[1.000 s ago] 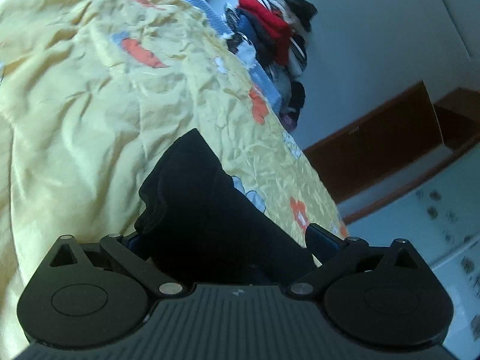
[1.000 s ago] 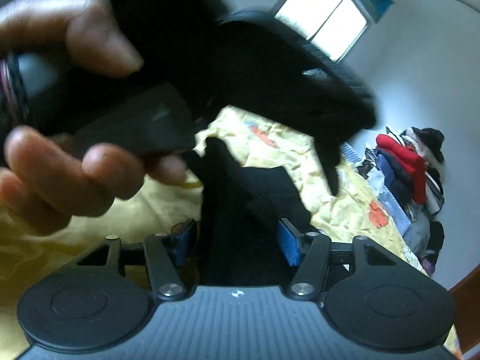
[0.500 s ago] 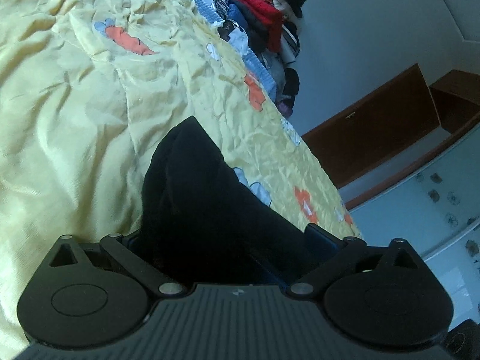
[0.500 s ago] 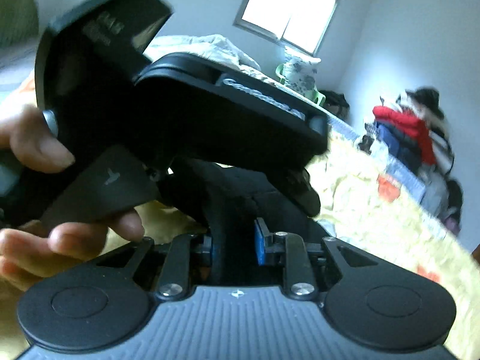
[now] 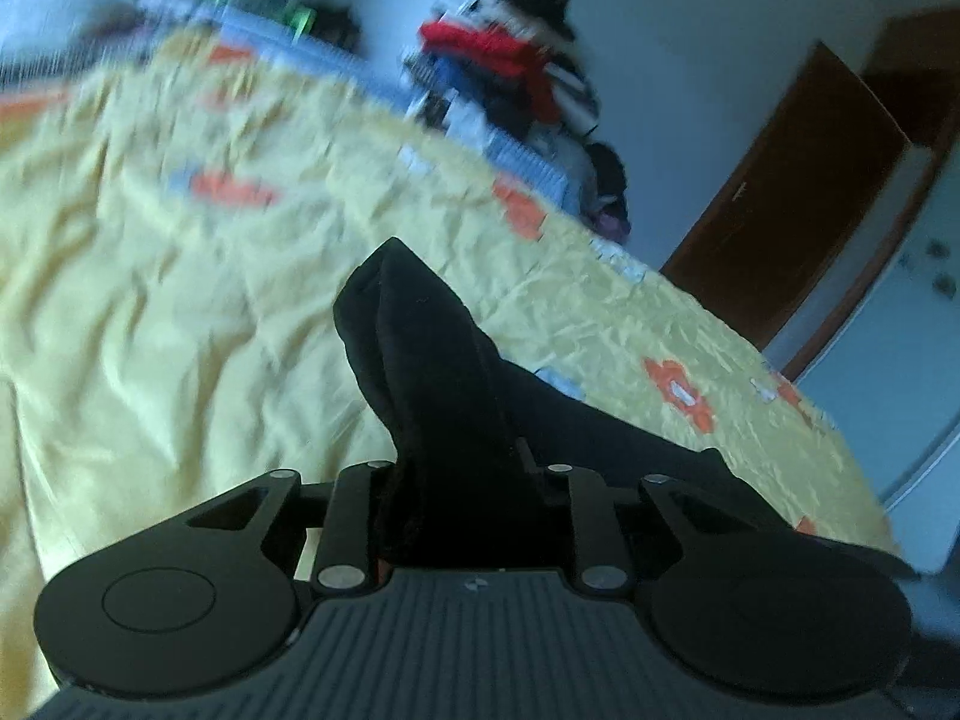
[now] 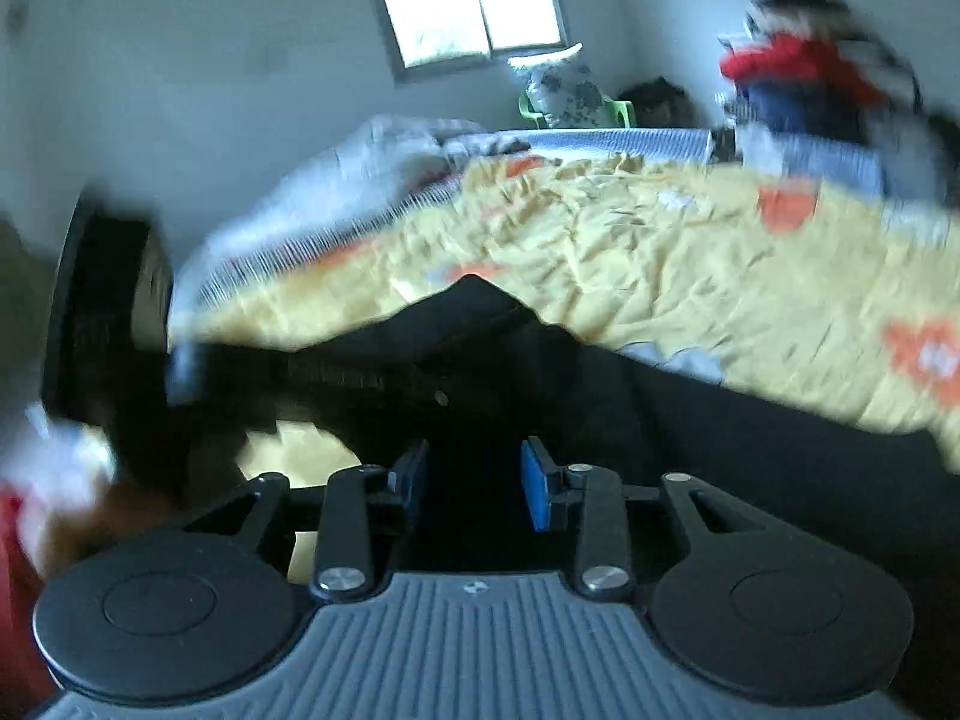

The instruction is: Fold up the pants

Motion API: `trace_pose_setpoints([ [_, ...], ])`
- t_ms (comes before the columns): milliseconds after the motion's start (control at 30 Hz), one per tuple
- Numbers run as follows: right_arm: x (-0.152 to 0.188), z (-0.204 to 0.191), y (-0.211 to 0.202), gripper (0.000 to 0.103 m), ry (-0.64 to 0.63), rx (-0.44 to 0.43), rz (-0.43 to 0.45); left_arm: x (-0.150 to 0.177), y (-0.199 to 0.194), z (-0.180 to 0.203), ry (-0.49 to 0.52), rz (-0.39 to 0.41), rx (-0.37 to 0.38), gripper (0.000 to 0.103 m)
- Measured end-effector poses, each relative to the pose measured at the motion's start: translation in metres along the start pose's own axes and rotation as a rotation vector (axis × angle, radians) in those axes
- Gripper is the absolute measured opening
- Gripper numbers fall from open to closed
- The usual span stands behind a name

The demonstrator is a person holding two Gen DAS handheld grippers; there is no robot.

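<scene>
Left gripper (image 5: 462,480): jaws have just closed onto a bunched ridge of the black pants (image 5: 432,372); right gripper (image 6: 474,480): jaws have just eased slightly apart, with dark cloth between the blue pads (image 6: 538,489), contact unclear. Keep both holds level and draw the fabric taut before laying it over; the pants lie on the yellow bedsheet (image 5: 150,300), long axis running away from the left gripper toward the clothes pile (image 5: 510,78).

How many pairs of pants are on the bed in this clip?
1: the black fabric pants, bunched over the near part of the yellow flower-print bedspread. The heap of clothes by the far wall may hide more.
</scene>
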State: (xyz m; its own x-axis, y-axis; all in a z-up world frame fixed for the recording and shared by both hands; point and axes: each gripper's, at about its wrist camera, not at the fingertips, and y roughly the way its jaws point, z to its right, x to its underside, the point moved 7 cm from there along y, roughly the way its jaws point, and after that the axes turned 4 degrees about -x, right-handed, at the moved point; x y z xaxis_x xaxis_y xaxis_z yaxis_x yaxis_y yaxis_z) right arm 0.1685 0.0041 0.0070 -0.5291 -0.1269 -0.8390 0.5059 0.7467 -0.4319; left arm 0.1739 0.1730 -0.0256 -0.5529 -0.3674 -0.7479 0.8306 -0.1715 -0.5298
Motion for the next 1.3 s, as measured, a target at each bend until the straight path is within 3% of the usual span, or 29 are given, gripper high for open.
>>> trace_pose_setpoints([
  [100,0.001,0.01,-0.002,0.033,-0.034,0.132,0.005,-0.003,-0.011,0.013,0.023,0.025,0.008,0.023],
  [233,0.005,0.039,-0.013,0.033,0.071,0.169,0.048,-0.003,-0.026,0.042,0.085,0.052,0.019,0.023],
  [333,0.004,0.041,-0.025,0.033,0.163,0.067,0.102,0.002,-0.033,0.072,0.151,0.065,0.05,0.023],
  [500,0.01,0.068,-0.052,0.033,0.349,-0.025,0.162,0.009,-0.039,0.114,0.255,0.085,0.073,0.022],
  [767,0.033,0.107,-0.105,0.033,0.562,-0.107,0.267,0.026,-0.032,0.176,0.336,0.067,0.147,0.023],
  [967,0.052,0.135,-0.157,0.033,0.619,-0.077,0.332,0.05,-0.022,0.233,0.427,0.047,0.22,0.024],
  [1300,0.087,0.182,-0.236,0.035,0.678,0.047,0.408,0.096,0.01,0.32,0.524,-0.026,0.352,0.024],
])
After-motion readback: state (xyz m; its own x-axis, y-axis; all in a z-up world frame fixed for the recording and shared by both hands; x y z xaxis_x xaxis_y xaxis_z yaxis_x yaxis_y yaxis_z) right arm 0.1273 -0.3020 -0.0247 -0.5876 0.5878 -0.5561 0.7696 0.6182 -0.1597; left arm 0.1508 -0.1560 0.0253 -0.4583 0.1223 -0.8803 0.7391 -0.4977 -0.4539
